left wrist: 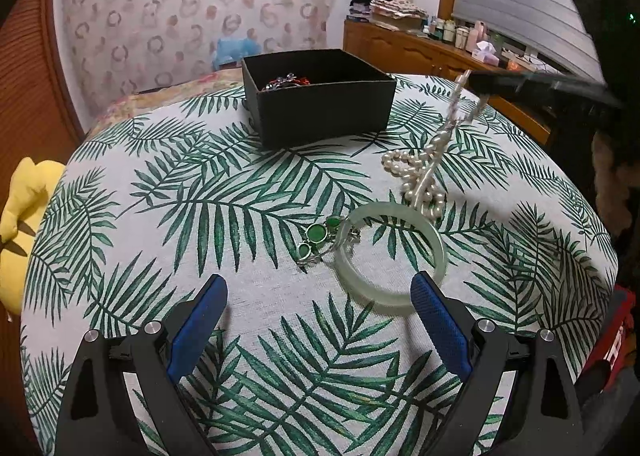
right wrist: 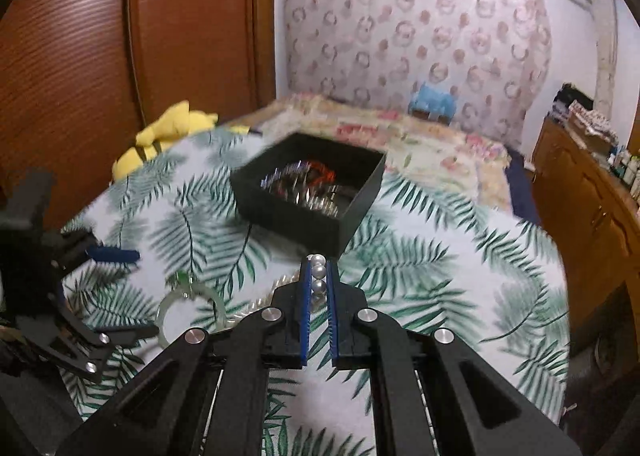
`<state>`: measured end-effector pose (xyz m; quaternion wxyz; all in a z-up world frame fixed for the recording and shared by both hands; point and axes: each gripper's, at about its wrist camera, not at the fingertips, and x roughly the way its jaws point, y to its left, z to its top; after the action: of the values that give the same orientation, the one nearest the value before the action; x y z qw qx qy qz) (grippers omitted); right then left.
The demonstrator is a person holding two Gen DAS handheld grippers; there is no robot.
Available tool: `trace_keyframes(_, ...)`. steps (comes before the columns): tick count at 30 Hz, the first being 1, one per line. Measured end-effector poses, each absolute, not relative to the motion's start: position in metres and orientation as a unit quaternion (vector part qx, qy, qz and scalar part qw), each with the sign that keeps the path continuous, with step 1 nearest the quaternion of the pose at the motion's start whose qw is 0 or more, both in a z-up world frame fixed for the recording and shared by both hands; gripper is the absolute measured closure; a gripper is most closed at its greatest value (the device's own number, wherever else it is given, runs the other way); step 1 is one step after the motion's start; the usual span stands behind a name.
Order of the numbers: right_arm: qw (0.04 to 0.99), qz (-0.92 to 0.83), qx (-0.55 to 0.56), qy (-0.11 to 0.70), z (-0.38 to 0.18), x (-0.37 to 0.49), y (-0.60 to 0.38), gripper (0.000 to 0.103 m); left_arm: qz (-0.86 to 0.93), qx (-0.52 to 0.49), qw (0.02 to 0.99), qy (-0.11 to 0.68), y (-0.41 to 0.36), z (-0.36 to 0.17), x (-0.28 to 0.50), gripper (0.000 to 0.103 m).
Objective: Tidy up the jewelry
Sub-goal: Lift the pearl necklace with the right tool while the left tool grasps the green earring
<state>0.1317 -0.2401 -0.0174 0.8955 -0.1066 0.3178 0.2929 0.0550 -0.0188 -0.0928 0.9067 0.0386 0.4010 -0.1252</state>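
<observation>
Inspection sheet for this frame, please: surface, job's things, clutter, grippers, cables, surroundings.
Surface: round table under a palm-leaf cloth.
Job's things: pearl necklace partly lifted, its lower end coiled on the cloth; pale green bangle lying flat; green-stone piece touching the bangle; black box open, already holding jewelry.
Clutter: yellow plush at the table's edge.
Grippers: left gripper open above the cloth, empty; right gripper with jaws shut on the pearls.
Cables: nothing seen.
Surroundings: bed, patterned curtain, wooden cabinet with bottles.
</observation>
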Motion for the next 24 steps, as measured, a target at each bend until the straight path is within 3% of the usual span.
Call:
trace_keyframes(12,0.924,0.259,-0.102,0.261,0.033,0.127,-0.264,0.095,-0.123,0.029,0.907,0.402,-0.013,-0.092,0.057,0.014)
trace_keyframes(24,0.910,0.267,-0.110,0.297,0.000,0.131,-0.258,0.095,-0.119,0.034,0.913,0.390,-0.006,-0.086,0.058,0.016)
